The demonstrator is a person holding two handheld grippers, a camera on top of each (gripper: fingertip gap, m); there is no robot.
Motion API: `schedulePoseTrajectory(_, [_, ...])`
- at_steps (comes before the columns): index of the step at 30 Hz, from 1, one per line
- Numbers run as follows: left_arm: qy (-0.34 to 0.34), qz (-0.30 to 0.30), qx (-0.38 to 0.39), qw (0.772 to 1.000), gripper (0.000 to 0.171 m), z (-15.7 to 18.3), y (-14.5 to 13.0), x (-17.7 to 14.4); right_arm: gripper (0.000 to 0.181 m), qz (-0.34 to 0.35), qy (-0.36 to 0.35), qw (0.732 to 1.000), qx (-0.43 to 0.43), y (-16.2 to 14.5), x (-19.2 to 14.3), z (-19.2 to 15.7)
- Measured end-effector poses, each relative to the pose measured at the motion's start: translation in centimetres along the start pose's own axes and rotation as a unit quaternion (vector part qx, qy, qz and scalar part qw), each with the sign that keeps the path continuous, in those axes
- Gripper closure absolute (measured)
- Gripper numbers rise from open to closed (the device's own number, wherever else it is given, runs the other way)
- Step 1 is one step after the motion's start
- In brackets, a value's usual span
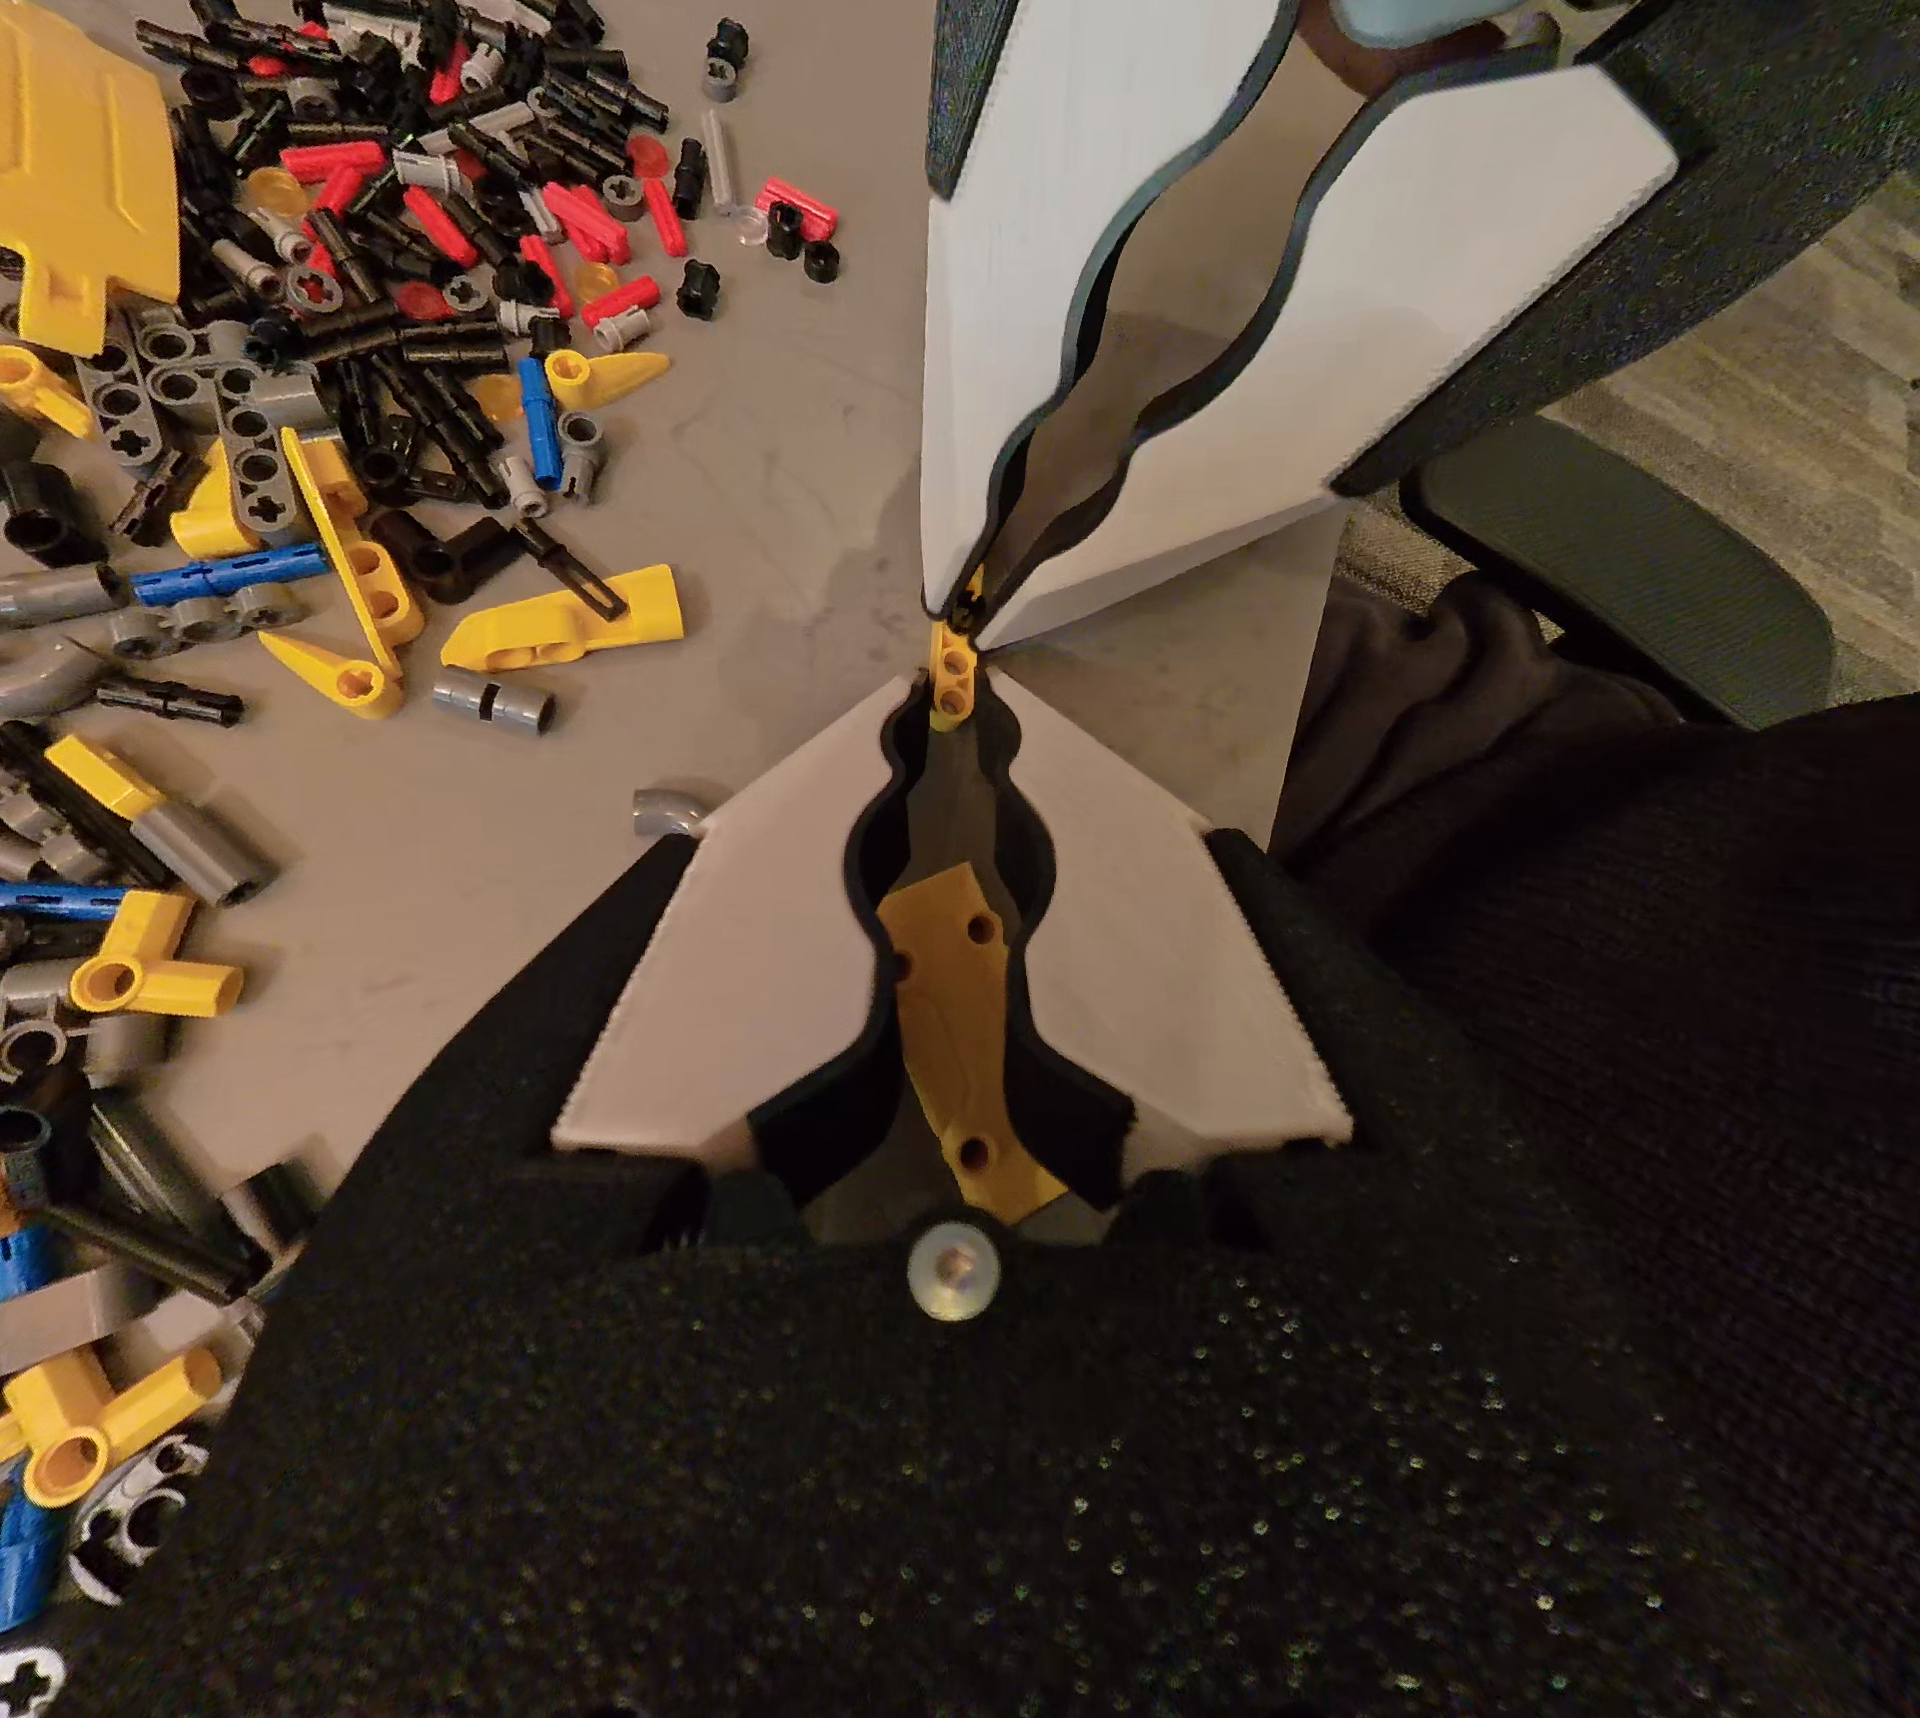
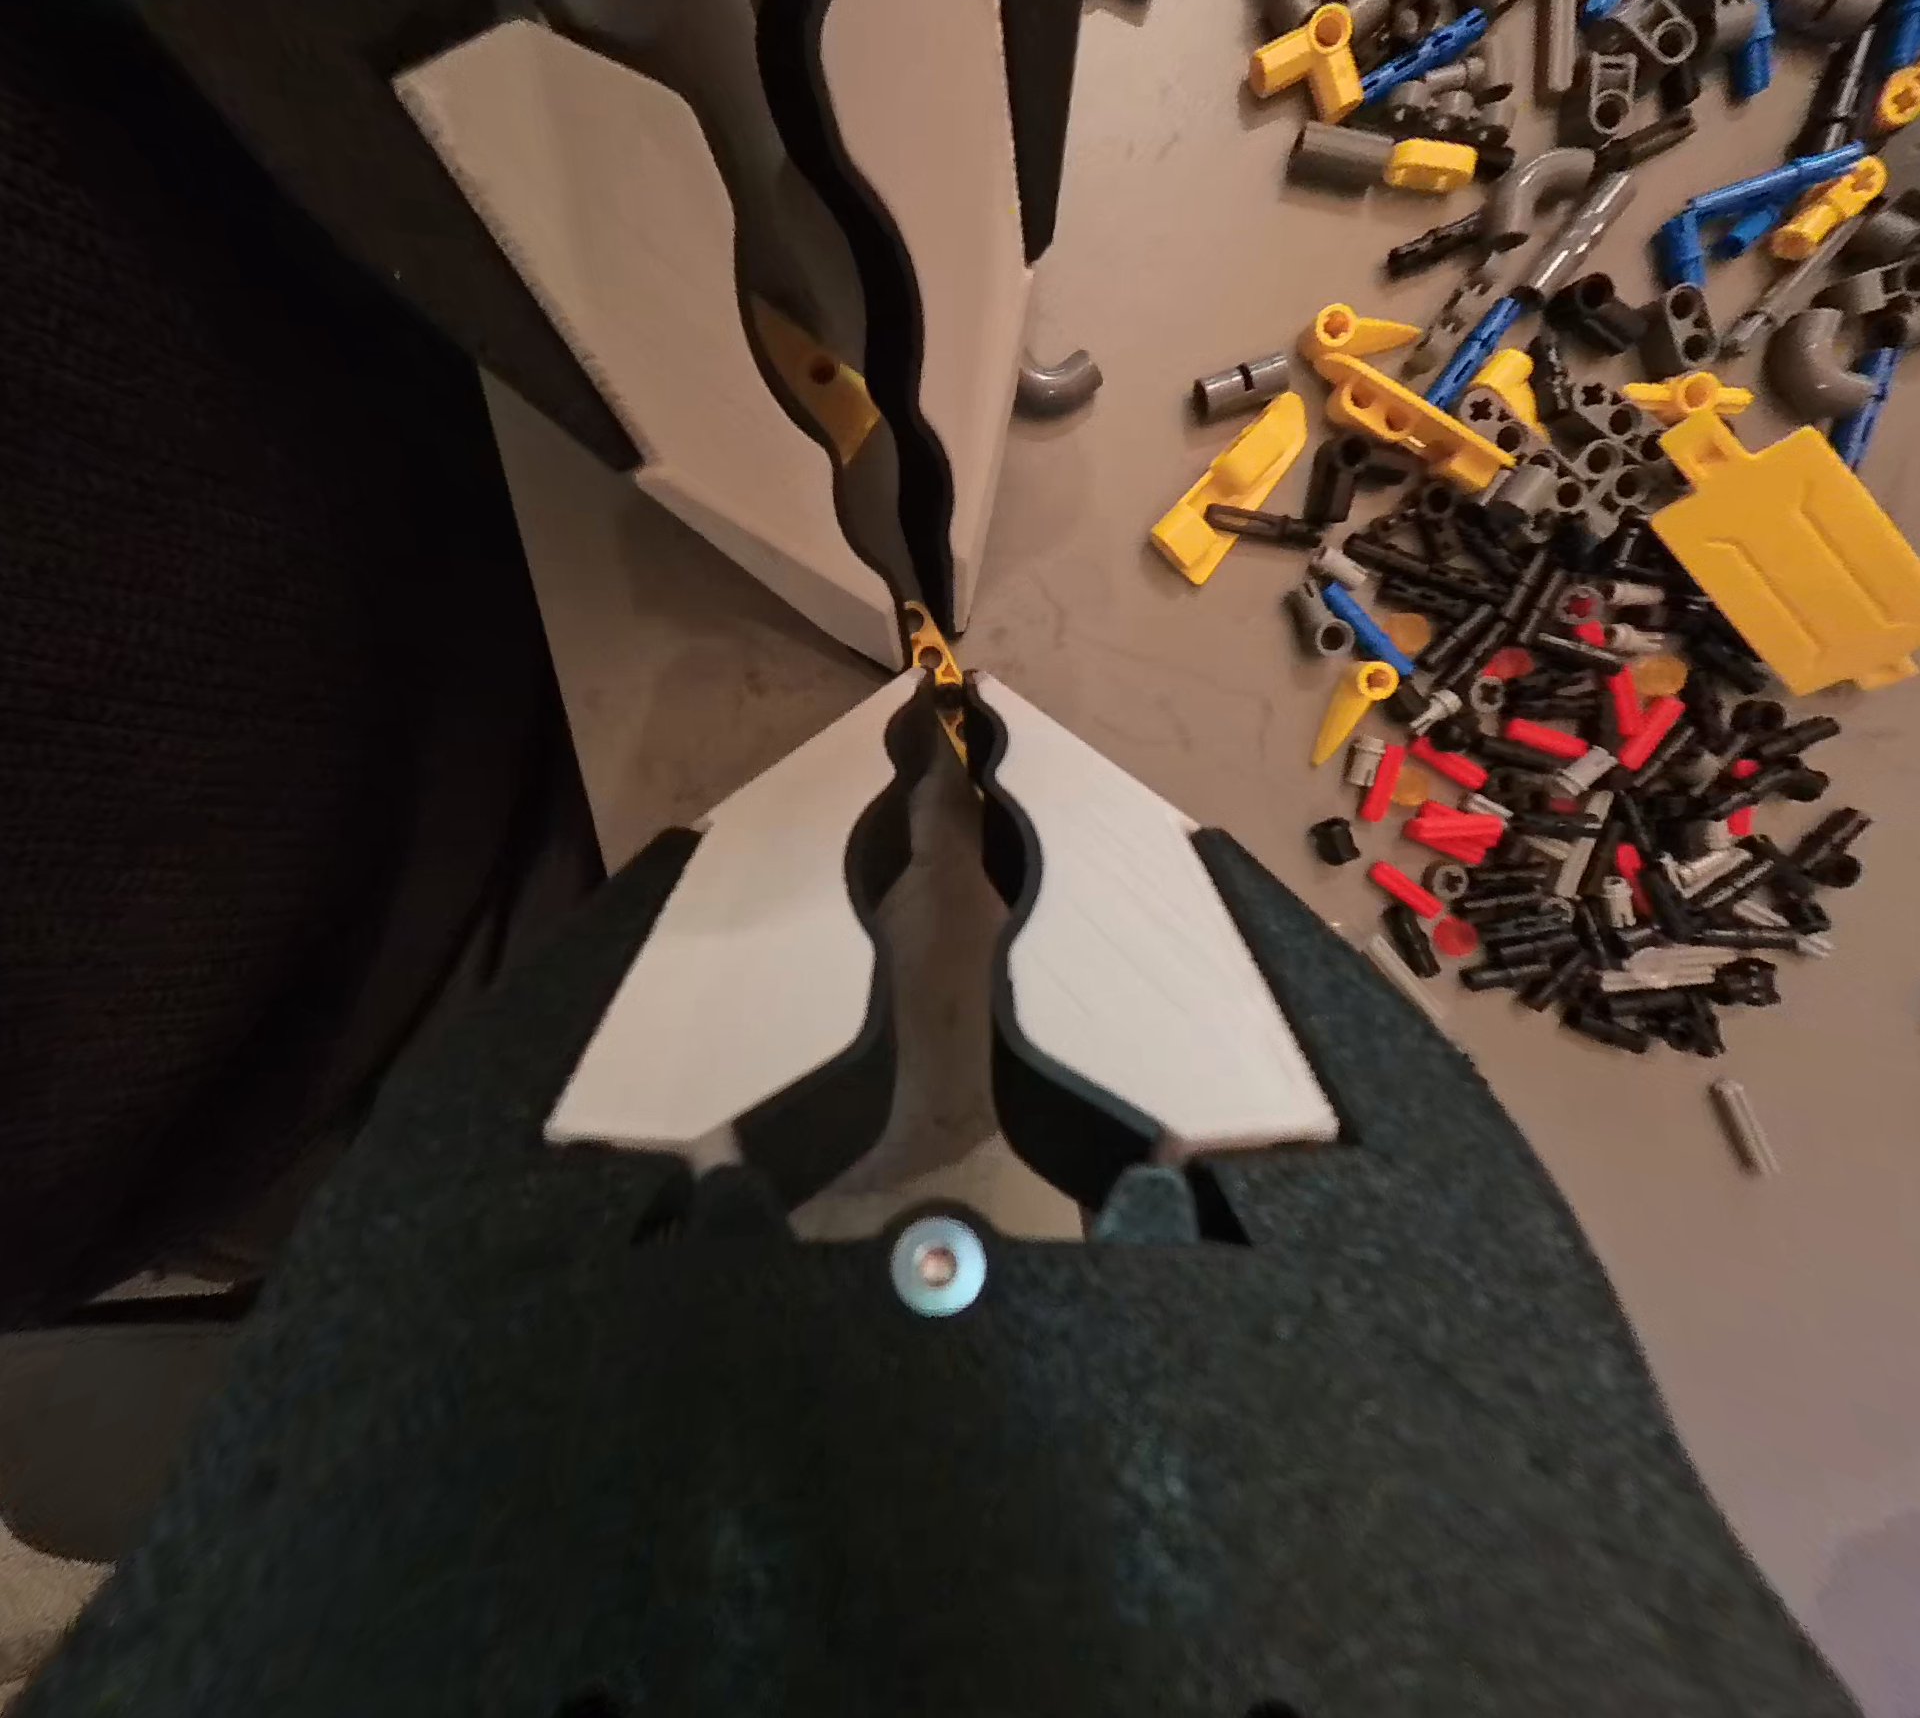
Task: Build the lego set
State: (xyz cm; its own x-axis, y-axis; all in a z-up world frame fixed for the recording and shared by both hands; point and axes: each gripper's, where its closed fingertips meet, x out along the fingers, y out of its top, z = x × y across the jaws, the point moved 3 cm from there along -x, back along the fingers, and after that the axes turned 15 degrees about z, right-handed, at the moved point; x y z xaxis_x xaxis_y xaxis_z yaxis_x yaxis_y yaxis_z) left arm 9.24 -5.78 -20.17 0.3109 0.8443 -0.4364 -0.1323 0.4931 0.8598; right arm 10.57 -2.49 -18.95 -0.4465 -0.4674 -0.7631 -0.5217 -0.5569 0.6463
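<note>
My left gripper [image 1: 953, 676] is shut on a yellow panel piece [image 1: 956, 1024] that lies between its white fingers [image 1: 748, 972]. A thin yellow beam with holes [image 1: 953, 694] sticks out past its tips. My right gripper [image 1: 961, 614] comes in from above, tip to tip with the left one, and is shut on the beam's far end. In the right wrist view the right gripper [image 2: 943, 679] pinches the same beam [image 2: 932, 656]. The left gripper [image 2: 925, 624] faces it from above, with the yellow panel piece [image 2: 821, 380] showing in its jaws. Both hold the piece above the grey table [image 1: 779, 473].
A heap of black, red and grey pins [image 1: 416, 193] and loose yellow, blue and grey parts lies to the left. It includes a large yellow panel [image 1: 83, 162] and a grey elbow [image 1: 665, 811]. The table edge, dark clothing and a chair armrest [image 1: 1621, 567] are on the right. Only a small space, under 4 cm, lies between the two pairs of fingers. From the left gripper's tips to the grey elbow [image 1: 665, 811] is close to 5 cm. Seen from the right wrist view [image 2: 1071, 373] as well.
</note>
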Motion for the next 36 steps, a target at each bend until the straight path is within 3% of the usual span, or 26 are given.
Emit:
schedulePoseTrajectory(19, [-0.046, -0.013, 0.019, 0.999, 0.165, 1.4, -0.3, 0.1, 0.178, 0.017, 0.151, 0.975, -0.163, -0.5, -0.3, -1.1])
schedulePoseTrajectory(25, [-0.045, -0.014, 0.018, 0.999, 0.164, 1.4, -0.3, 0.2, 0.173, 0.041, 0.103, 0.988, -0.104, -0.6, -0.5, -1.1])
schedulePoseTrajectory(27, [-0.047, -0.014, 0.015, 0.999, 0.164, 1.4, -0.3, 0.2, 0.154, 0.074, 0.076, 0.991, -0.08, -0.5, -1.2, -1.1])
schedulePoseTrajectory(30, [-0.042, -0.014, 0.026, 0.999, 0.164, 1.4, -0.3, 0.2, 0.148, 0.144, 0.024, 0.989, -0.036, -0.3, -2.8, -0.9])
schedulePoseTrajectory(31, [-0.041, -0.015, 0.039, 0.998, 0.162, 1.5, -0.3, 0.2, 0.147, 0.168, 0.004, 0.986, -0.02, -0.4, -3.4, -0.9])
schedulePoseTrajectory(34, [-0.009, -0.005, 0.115, 0.993, 0.138, 1.1, 0.3, -0.6, 0.147, 0.222, -0.047, 0.973, 0.045, -1.5, -4.4, -1.4])
schedulePoseTrajectory(36, [0.037, 0.014, 0.164, 0.986, 0.137, 0.0, 1.3, -1.6, 0.146, 0.256, -0.068, 0.96, 0.094, -2.5, -4.6, -2.1])
